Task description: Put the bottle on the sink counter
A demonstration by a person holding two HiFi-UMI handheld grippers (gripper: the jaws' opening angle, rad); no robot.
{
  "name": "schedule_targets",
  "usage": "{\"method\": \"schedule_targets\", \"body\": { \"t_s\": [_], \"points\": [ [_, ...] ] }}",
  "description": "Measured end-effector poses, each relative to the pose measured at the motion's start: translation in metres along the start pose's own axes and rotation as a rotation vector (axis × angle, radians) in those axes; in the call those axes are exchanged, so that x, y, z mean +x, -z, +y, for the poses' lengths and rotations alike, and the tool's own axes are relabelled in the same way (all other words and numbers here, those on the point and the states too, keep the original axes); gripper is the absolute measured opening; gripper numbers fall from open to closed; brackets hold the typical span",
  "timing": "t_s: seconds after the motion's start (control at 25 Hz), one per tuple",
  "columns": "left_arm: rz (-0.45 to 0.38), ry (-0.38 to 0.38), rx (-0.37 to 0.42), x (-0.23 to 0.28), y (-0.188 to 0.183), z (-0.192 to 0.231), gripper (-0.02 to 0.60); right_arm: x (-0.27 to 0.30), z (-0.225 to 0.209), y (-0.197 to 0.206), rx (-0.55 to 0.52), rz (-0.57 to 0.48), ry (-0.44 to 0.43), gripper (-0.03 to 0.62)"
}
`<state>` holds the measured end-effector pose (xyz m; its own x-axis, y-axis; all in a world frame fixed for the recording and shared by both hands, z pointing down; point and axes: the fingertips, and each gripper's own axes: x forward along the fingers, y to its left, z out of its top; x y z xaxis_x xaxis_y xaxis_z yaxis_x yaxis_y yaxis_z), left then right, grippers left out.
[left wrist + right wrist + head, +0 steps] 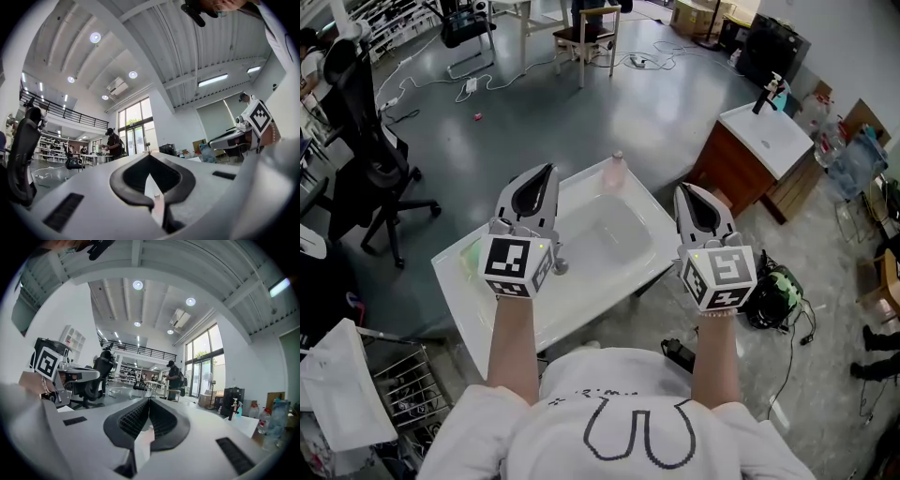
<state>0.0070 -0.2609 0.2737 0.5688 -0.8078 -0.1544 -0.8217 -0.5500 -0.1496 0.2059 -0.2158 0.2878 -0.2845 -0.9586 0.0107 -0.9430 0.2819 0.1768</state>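
Observation:
A small pink bottle (616,170) stands upright on the far corner of the white sink counter (455,273), beyond the basin. My left gripper (546,172) hovers over the basin's near left part with its jaws together and nothing in them. My right gripper (685,191) hangs past the counter's right edge, also shut and empty. In the left gripper view the jaws of the left gripper (149,156) meet, and the bottle (157,206) shows small through the gap behind them. In the right gripper view the jaws of the right gripper (149,400) touch along their ribbed pads.
A wooden vanity (733,167) with a white top and black tap (764,95) stands to the right. A black office chair (367,141) is at the left, a wire rack (408,389) at the lower left. Cables and a green-black object (778,291) lie on the floor.

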Motion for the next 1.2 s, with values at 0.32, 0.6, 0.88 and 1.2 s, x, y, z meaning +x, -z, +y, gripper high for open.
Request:
{"method": "schedule_targets", "body": {
  "t_s": [0.32, 0.6, 0.88, 1.2],
  "points": [
    [0.002, -0.017, 0.022, 0.002, -0.006, -0.002, 0.009, -0.001, -0.012, -0.002, -0.011, -0.001, 0.001, 0.028],
    [0.001, -0.027, 0.027, 0.009, -0.008, -0.006, 0.008, 0.001, -0.021, -0.006, -0.028, -0.006, -0.005, 0.028],
    [0.0, -0.034, 0.041, 0.011, -0.012, -0.006, 0.009, 0.003, -0.023, -0.007, -0.031, -0.007, -0.014, 0.028],
    [0.014, -0.029, 0.06, 0.01, -0.009, -0.009, 0.009, 0.002, -0.023, -0.008, -0.034, -0.019, -0.017, 0.028]
  ]
}}
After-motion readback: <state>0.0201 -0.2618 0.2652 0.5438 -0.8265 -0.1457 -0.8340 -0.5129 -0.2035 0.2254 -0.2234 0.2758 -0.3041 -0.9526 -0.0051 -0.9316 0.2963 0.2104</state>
